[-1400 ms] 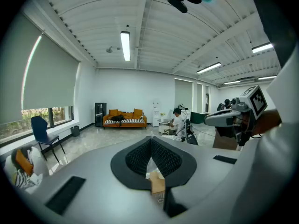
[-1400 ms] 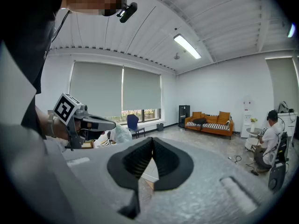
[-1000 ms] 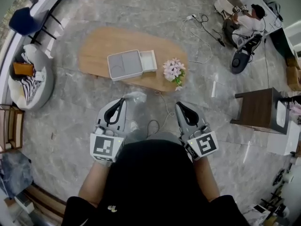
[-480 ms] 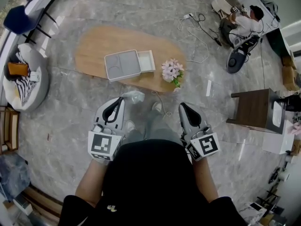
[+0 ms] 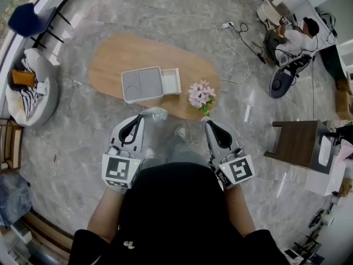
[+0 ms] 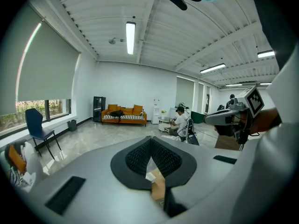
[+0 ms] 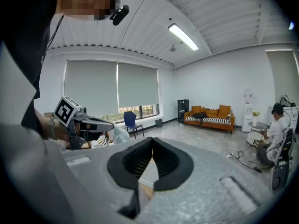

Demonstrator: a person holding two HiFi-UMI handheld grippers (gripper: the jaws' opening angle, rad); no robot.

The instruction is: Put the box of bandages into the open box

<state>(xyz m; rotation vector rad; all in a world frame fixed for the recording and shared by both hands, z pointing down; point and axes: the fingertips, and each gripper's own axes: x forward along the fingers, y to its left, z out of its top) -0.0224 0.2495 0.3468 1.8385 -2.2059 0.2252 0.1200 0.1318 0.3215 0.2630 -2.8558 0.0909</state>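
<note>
The left gripper (image 5: 141, 118) is clamped on a thin fold of a clear plastic pack (image 5: 155, 114), which sits at its tip just short of the near edge of the wooden table (image 5: 116, 54); what the pack holds cannot be made out. The open box (image 5: 142, 85), grey lid flat beside its white tray, lies mid-table toward that near edge, with flowers (image 5: 201, 95) at the near right edge. The right gripper (image 5: 209, 123) has its jaws closed together on nothing.
</note>
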